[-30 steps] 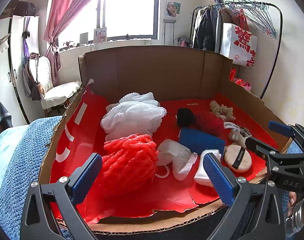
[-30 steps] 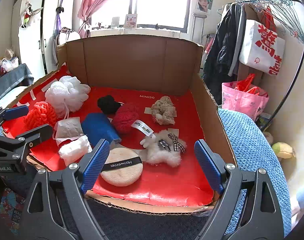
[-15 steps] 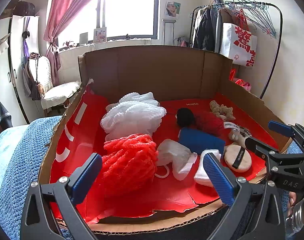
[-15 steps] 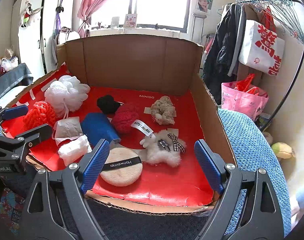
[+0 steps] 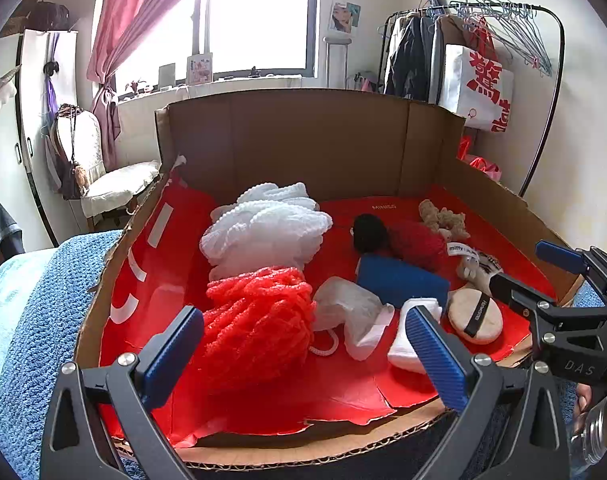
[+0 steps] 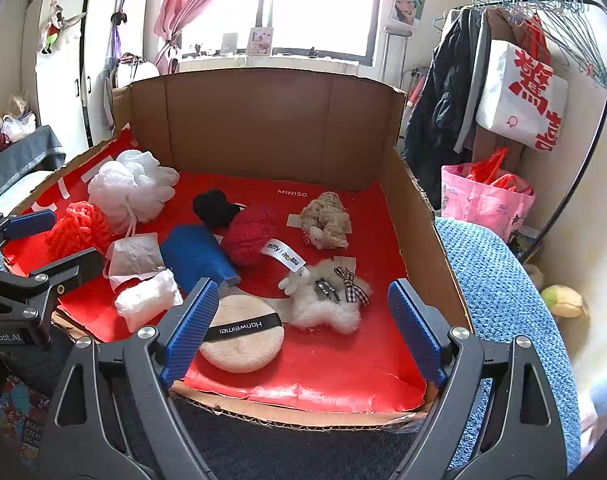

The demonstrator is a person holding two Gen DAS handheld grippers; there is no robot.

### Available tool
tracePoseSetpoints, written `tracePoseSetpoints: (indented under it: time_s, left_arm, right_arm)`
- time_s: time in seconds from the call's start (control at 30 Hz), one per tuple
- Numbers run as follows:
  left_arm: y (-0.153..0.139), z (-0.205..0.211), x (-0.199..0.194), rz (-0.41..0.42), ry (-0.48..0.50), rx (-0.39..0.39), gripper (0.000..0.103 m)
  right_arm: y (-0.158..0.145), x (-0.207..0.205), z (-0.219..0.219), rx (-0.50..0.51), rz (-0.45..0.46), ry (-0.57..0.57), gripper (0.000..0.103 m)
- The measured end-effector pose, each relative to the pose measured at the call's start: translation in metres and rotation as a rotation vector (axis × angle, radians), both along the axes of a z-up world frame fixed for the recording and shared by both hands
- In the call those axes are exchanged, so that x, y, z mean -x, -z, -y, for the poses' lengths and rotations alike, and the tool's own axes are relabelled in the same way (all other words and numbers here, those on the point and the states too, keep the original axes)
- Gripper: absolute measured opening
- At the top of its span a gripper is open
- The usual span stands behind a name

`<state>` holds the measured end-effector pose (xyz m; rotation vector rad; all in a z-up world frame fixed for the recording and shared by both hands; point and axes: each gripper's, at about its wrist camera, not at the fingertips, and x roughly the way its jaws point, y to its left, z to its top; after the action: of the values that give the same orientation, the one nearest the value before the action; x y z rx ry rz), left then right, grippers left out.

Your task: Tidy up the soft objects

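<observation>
A cardboard box [image 5: 315, 140] lined in red holds several soft objects: a white bath pouf [image 5: 263, 228], a red pouf [image 5: 259, 320], a white pouch [image 5: 351, 308], a blue sponge [image 5: 399, 280], a beige powder puff [image 6: 241, 340], a white plush toy [image 6: 323, 304], a red ball [image 6: 247, 236], a black ball [image 6: 215, 208] and a tan plush [image 6: 327, 220]. My left gripper [image 5: 303, 356] is open and empty at the box's front edge, before the red pouf. My right gripper [image 6: 303, 328] is open and empty at the front edge, before the powder puff and plush.
The box sits on a blue knit blanket [image 6: 499, 280]. A clothes rack [image 6: 543, 40] with a white bag and a pink bag [image 6: 483, 200] stand at the right. A chair [image 5: 115, 184] stands at the left, under the window.
</observation>
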<state>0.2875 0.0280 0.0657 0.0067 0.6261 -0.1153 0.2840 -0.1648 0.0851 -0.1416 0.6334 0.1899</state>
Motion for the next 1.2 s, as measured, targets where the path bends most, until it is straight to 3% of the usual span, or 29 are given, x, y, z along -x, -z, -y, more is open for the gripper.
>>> tracePoseSetpoints:
  time_s: [0.57,0.73,0.93,1.1,1.17,1.2]
  left_arm:
    - [0.000,-0.001,0.002,0.020,-0.011,0.004,0.103]
    - [-0.012,-0.004,0.010,0.040,-0.039,-0.002,0.103]
    - [-0.048,-0.009,0.043,0.093,-0.065,-0.007,0.103]
    - [-0.074,-0.013,0.081,0.071,-0.081,0.042,0.103]
    - [-0.079,-0.012,0.101,0.052,-0.074,0.061,0.103]
    - [-0.081,-0.011,0.112,0.044,-0.068,0.066,0.103]
  right_arm:
    - [-0.001,0.000,0.006,-0.013,0.005,0.002,0.087]
    - [-0.015,0.006,0.010,-0.012,0.033,0.013,0.087]
    - [-0.051,0.030,0.015,-0.012,0.069,0.002,0.087]
    - [-0.079,0.073,0.021,-0.014,0.090,-0.012,0.087]
    - [-0.085,0.094,0.022,-0.034,0.091,-0.029,0.099]
    - [-0.088,0.105,0.023,-0.042,0.097,-0.035,0.100]
